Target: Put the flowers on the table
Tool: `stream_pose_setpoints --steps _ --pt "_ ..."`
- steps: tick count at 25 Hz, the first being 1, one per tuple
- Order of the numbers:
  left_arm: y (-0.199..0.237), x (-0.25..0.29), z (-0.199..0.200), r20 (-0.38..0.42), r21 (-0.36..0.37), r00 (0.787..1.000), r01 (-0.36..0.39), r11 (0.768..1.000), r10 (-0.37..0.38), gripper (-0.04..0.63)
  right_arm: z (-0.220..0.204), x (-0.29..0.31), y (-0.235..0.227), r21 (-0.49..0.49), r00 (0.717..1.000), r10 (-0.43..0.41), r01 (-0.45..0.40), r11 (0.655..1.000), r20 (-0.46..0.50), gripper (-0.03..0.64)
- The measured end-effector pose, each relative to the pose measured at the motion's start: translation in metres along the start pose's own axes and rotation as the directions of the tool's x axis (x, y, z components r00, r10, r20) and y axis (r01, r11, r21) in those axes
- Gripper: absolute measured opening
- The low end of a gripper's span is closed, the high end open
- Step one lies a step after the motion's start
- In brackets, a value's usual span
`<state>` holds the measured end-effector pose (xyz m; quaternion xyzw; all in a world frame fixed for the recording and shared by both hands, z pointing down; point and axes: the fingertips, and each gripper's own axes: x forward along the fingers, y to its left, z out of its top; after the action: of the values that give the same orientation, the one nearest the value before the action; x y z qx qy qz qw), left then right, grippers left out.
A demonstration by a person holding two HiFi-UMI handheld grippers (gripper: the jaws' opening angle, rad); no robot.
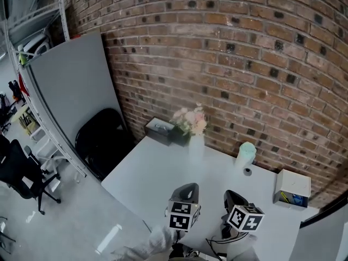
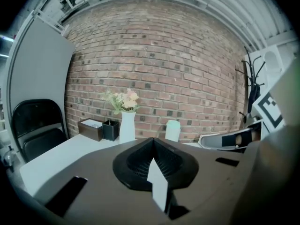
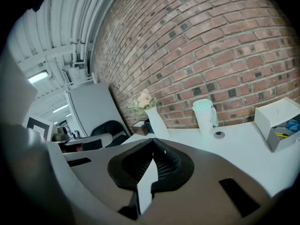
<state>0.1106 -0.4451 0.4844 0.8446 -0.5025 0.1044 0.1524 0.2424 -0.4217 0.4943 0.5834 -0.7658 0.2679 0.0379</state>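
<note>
A red-brown brick wall [image 1: 244, 53] is seen behind a white rectangular table [image 1: 157, 181], which is set along it. A large flat grey panel [image 1: 70, 91] is leaned upright against the wall to the table's left, and a black padded folding chair [image 1: 100, 143] is placed before it, just beside the table. A glossy pale grey floor [image 1: 70, 222] is shown below, with a black wheeled office chair [image 1: 16, 170] well apart. A lit white ceiling strip light [image 3: 38, 77] is caught in the right gripper view.
</note>
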Motion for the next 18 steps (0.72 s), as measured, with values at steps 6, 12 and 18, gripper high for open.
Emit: stream_pose_setpoints --steps 6,12,18 --pt "-0.008 -0.023 -0.008 -0.006 -0.014 1.000 -0.020 1.000 0.019 0.008 -0.013 -0.009 0.011 0.006 0.999 0.031 -0.031 0.999 -0.010 0.023" --pt "-0.002 -0.036 -0.013 -0.003 -0.014 1.000 -0.021 1.000 0.021 0.008 -0.017 -0.011 0.028 -0.012 0.999 0.048 -0.048 0.999 -0.013 0.023" --pt "0.018 -0.050 -0.020 -0.006 -0.023 1.000 -0.007 1.000 0.007 0.008 -0.027 -0.010 0.051 -0.027 0.999 0.026 -0.026 0.999 -0.023 0.023"
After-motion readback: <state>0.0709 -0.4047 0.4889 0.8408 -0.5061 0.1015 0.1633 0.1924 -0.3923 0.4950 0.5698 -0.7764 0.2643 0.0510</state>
